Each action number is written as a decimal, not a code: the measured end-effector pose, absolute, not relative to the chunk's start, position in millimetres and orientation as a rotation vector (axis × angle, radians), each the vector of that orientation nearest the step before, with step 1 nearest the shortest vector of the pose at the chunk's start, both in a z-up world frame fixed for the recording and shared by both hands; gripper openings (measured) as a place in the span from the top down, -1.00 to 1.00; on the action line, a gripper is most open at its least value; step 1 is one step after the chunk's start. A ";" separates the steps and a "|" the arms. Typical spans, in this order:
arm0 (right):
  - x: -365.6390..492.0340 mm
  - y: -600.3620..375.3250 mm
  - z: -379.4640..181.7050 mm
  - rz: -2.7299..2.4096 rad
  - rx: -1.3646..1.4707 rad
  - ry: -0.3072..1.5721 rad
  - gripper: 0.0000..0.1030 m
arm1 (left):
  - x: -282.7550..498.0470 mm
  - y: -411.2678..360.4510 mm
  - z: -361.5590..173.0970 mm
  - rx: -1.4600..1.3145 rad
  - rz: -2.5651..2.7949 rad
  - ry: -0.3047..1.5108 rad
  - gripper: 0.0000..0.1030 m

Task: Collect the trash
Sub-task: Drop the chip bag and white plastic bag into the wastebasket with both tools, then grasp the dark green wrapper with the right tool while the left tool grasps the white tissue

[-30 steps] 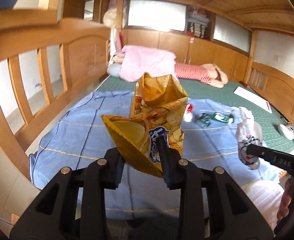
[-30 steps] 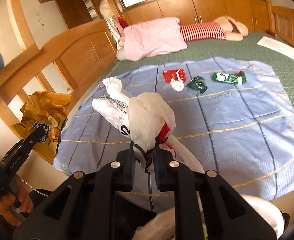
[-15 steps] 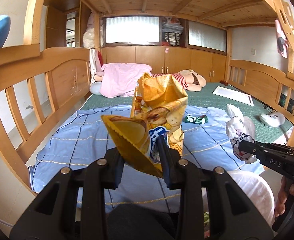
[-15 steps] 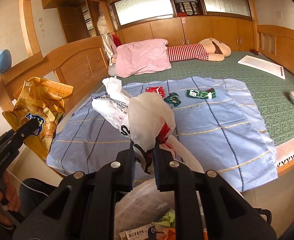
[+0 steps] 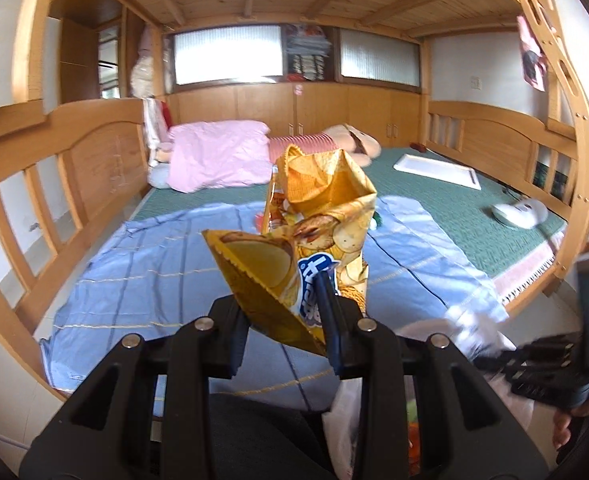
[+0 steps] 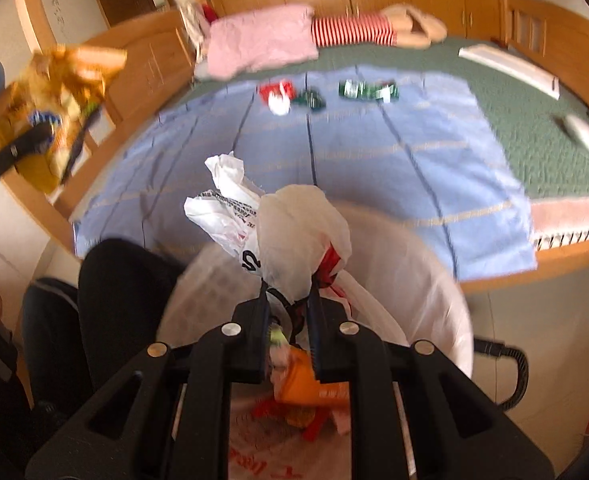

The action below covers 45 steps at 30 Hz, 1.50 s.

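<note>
My left gripper (image 5: pixel 282 300) is shut on a crumpled yellow chip bag (image 5: pixel 314 232), held up in front of the bed; the bag also shows blurred in the right wrist view (image 6: pixel 54 96). My right gripper (image 6: pixel 286 300) is shut on a crumpled white plastic bag (image 6: pixel 290 232) and holds it over the open white-lined trash bin (image 6: pixel 426 264), which has orange and red wrappers inside. On the blue sheet (image 6: pixel 334 152) lie a red packet (image 6: pixel 274 90), a white scrap (image 6: pixel 278 106) and green wrappers (image 6: pixel 368 90).
A pink pillow (image 5: pixel 218 156) and a striped plush toy (image 6: pixel 374 30) lie at the bed's far end. Wooden bed rails (image 5: pixel 46 184) run along the left. A white board (image 5: pixel 438 170) and a white object (image 5: pixel 518 212) lie on the green mat. My dark-clad knee (image 6: pixel 122 292) is beside the bin.
Both grippers pulled back from the bed. The right gripper tilted down with the white bag, bringing the trash bin under it. The left gripper still holds the chip bag up.
</note>
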State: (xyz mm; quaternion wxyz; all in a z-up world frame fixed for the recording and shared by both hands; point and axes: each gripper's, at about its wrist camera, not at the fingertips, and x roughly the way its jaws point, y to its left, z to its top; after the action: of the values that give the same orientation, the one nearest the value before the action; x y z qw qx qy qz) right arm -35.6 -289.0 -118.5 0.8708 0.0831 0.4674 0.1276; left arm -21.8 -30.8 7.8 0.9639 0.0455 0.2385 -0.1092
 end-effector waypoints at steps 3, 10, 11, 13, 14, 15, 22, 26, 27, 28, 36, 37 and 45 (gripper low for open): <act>-41.0 -295.6 -118.3 0.274 0.204 0.952 0.19 | -19.4 -40.0 -0.6 0.115 -0.268 0.511 0.37; -45.9 -354.9 -69.0 0.058 0.363 0.713 -0.04 | -11.0 -67.3 -34.7 0.138 -0.509 0.654 0.37; -45.7 -360.8 -65.4 0.040 0.378 0.697 -0.06 | -10.5 -73.2 -41.0 0.141 -0.571 0.682 0.36; -44.5 -369.7 -61.1 0.010 0.404 0.675 -0.09 | -11.5 -89.1 -58.0 0.166 -0.727 0.762 0.27; -42.2 -372.3 -60.5 -0.001 0.412 0.672 -0.12 | -13.4 -97.1 -66.1 0.187 -0.769 0.788 0.08; -38.9 -373.6 -60.8 -0.008 0.415 0.671 -0.13 | -15.0 -103.8 -74.2 0.213 -0.789 0.806 -0.32; 11.6 -361.2 -65.0 0.006 0.370 0.707 -0.28 | 20.7 -76.5 -83.0 0.158 -0.681 0.788 -0.73; 68.4 -334.0 -64.1 0.084 0.331 0.740 -0.29 | 79.4 -16.4 -77.7 0.017 -0.500 0.774 -0.74; 84.6 -324.8 -63.2 0.108 0.319 0.744 -0.29 | 93.5 -0.3 -76.9 -0.010 -0.453 0.771 -0.74; 108.8 -309.9 -62.5 0.141 0.291 0.745 -0.29 | 111.9 18.7 -78.3 -0.040 -0.384 0.770 -0.74; 294.2 -202.1 -94.0 0.262 0.161 0.814 -0.29 | 209.1 140.7 -109.7 -0.213 -0.075 0.796 -0.74; 326.3 -184.6 -104.8 0.261 0.131 0.828 -0.29 | 213.4 153.6 -118.5 -0.225 -0.033 0.796 -0.74; 473.1 -132.9 -199.6 0.074 0.014 0.974 -0.29 | 225.7 207.8 -143.1 -0.337 0.149 0.931 -0.74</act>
State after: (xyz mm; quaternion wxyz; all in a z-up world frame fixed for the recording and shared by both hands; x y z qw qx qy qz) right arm 473.1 -132.9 -199.6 0.8832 0.0067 0.4677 0.0358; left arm 225.7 207.8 -143.1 0.8774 -0.1615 0.4461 0.0715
